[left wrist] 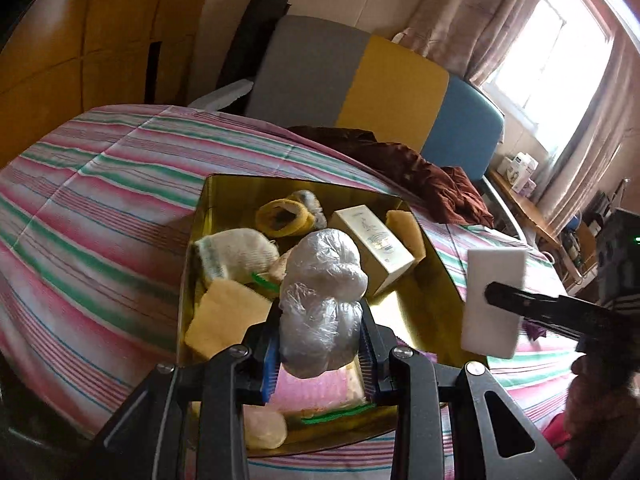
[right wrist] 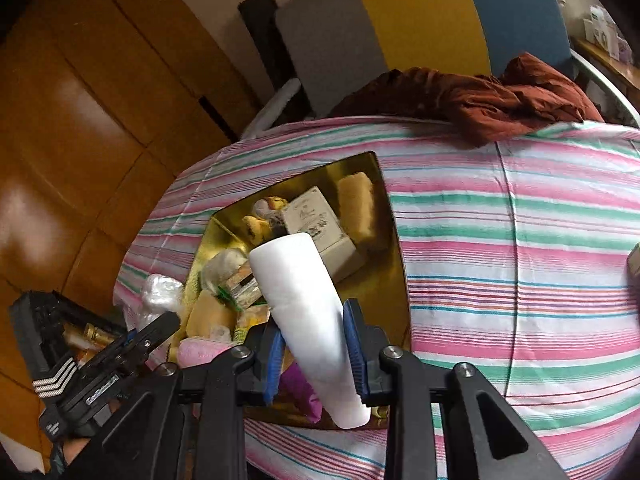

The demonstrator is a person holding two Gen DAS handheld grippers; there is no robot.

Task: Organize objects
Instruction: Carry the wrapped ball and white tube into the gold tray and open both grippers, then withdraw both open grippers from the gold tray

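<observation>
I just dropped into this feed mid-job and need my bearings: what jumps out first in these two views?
Each claw is loaded: the left claw is shut on a crumpled clear plastic bag bundle, and the right claw has a white foam block between its blue pads. Both hang over the near end of a shiny gold tray crammed with sponges, a sock and a small cream box, sitting on the pink-and-green striped bedspread.

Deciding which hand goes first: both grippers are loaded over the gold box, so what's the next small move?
Probably lower the left gripper and release the plastic bag bundle into the gold box, since it already hangs over it.
</observation>
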